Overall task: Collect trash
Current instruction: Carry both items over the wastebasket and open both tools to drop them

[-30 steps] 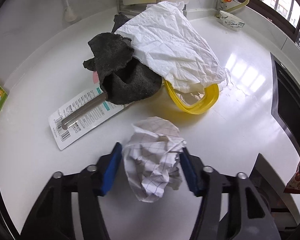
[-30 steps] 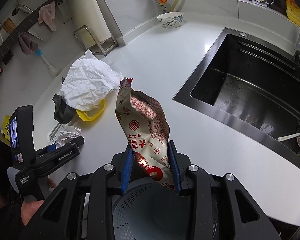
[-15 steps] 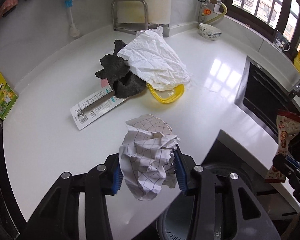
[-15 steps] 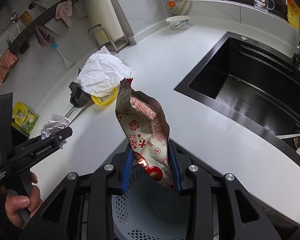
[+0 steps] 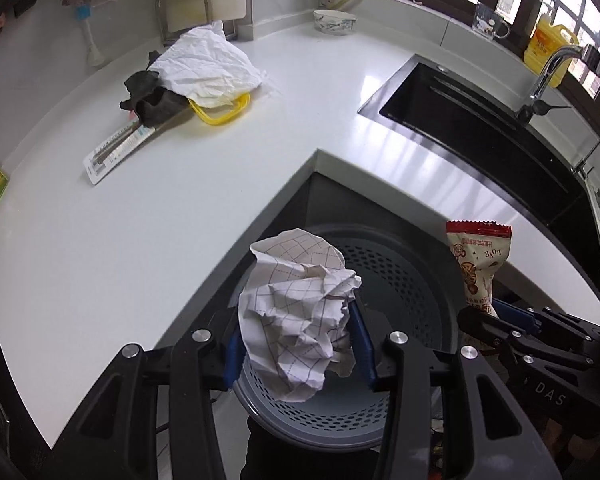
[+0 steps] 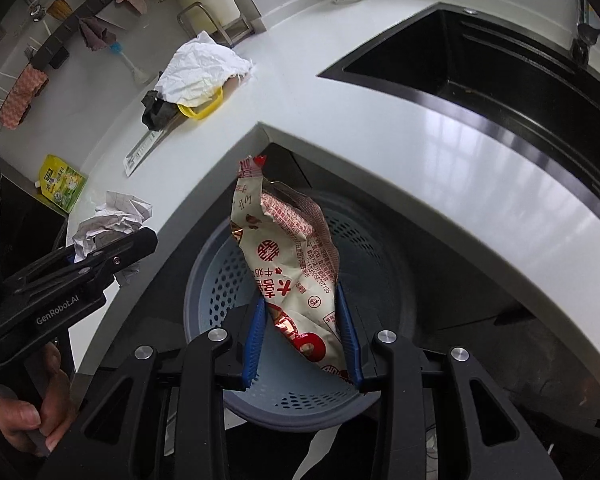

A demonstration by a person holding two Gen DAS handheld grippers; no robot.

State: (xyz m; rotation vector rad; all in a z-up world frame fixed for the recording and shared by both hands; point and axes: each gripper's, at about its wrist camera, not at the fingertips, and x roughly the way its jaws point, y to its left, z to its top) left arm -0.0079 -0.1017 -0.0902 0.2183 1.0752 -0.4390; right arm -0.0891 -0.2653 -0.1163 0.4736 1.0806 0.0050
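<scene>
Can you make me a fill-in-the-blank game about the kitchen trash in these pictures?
1. The left gripper grips a crumpled sheet of ____ paper.
2. The right gripper holds a snack ____.
3. Both hang above a grey perforated ____.
4. On the countertop, white crumpled paper partly covers a ____ container.

Missing words: grid; wrapper; bin; yellow

Bright window daylight, glare on countertop (image 5: pixel 412 160), fisheye-dark edges.
</scene>
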